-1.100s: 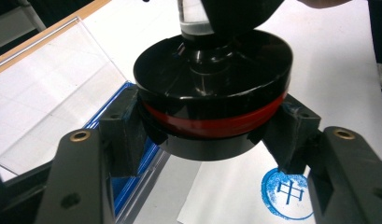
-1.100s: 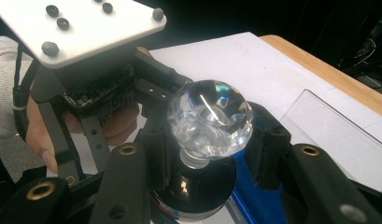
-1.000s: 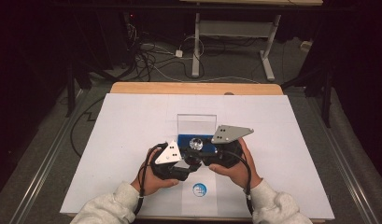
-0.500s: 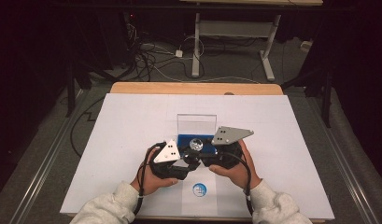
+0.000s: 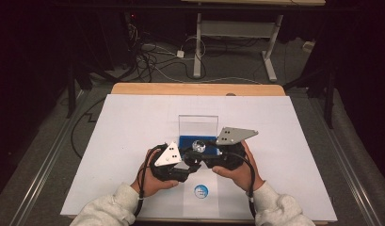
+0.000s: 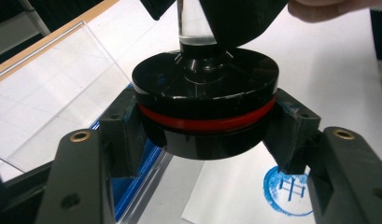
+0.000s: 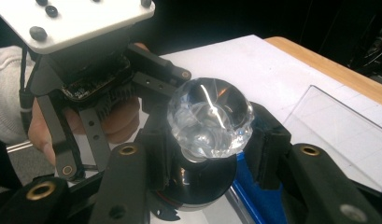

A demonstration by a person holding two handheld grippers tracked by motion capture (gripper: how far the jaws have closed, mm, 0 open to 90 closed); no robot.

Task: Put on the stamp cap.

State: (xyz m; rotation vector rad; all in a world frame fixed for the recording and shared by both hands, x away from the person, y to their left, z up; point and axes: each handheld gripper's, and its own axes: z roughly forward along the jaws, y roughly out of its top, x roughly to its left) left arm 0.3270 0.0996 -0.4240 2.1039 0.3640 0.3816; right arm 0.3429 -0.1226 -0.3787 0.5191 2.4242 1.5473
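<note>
Two grippers meet over a white-covered table [image 5: 133,122], each clenched on one part of the same object: the left gripper [image 5: 189,165] clamps the black base [image 6: 205,109] with its red ring, while the right gripper [image 5: 210,159] squeezes the clear faceted knob [image 7: 210,117] above it. A blue-printed paper [image 5: 201,190] lies at 6 o'clock of them, a clear box [image 5: 198,126] with a blue floor at 12. Beyond the table's wooden edge [image 5: 195,89], cables [image 5: 152,56] sprawl on the dark floor beside a white desk frame [image 5: 237,35].
</note>
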